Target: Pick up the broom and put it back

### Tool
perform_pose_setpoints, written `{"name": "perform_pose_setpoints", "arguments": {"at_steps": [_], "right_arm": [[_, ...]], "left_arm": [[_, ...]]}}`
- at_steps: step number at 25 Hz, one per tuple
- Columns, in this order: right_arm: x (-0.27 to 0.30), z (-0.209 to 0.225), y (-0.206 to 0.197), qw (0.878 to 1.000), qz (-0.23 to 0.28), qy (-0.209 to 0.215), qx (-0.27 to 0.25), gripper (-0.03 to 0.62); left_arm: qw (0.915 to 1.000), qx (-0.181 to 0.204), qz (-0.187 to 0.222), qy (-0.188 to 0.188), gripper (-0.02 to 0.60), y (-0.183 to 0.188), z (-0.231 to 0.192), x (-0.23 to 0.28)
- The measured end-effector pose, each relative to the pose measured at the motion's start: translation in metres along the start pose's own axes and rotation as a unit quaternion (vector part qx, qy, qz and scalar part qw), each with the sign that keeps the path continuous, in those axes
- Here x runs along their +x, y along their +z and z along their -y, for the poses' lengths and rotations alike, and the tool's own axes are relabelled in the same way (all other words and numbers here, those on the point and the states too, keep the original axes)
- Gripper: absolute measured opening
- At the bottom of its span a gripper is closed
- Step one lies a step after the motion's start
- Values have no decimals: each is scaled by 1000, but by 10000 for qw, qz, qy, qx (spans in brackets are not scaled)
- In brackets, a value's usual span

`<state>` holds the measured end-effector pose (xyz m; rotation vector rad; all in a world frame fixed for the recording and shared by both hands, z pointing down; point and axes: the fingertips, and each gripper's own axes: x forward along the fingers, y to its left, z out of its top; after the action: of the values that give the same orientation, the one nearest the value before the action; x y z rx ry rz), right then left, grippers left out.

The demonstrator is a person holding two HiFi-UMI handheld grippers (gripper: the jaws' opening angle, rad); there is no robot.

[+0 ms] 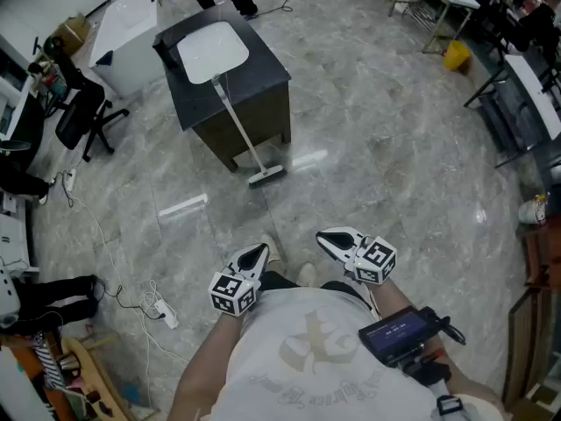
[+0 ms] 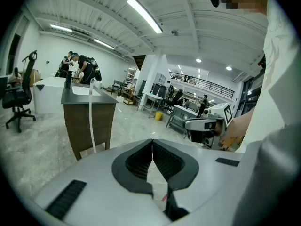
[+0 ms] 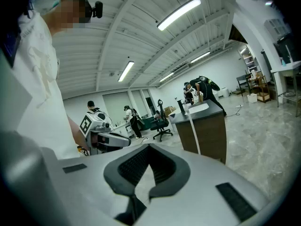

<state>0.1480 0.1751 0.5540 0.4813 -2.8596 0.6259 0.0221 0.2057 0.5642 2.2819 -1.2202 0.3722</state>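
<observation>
Close in, by the person's white shirt (image 1: 307,349), the left gripper (image 1: 260,251) and the right gripper (image 1: 329,237) are both pinched shut, with nothing in them. They have hard white shells and black bumpy pads (image 2: 138,161). Farther off, the broom (image 1: 238,125) leans on a dark, boxy cabinet (image 1: 259,112). Its flat head sits on the floor (image 1: 394,147), and its long, thin white stick tips up to the cabinet top. The floor is grey, smooth and shiny. I think a bump could make the head slide, and the broom would fall. A thin stick could also slip out of a weak pinch.
</observation>
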Motion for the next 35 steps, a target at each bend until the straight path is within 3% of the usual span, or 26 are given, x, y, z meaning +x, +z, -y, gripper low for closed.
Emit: {"name": "perform_pose_setpoints", "arguments": {"at_steps": [6, 18, 27, 35], "right_arm": [[1, -4, 19, 9987, 516, -1, 57, 17], [32, -11, 16, 9991, 370, 183, -18, 17], [55, -6, 26, 9994, 326, -7, 153, 17], [78, 16, 43, 9960, 503, -648, 349, 17]], "left_arm": [[9999, 73, -31, 72, 12, 3, -1, -13], [9997, 88, -4, 208, 12, 6, -18, -26], [9997, 76, -85, -211, 12, 19, -47, -9], [9975, 144, -212, -653, 12, 33, -85, 8]]}}
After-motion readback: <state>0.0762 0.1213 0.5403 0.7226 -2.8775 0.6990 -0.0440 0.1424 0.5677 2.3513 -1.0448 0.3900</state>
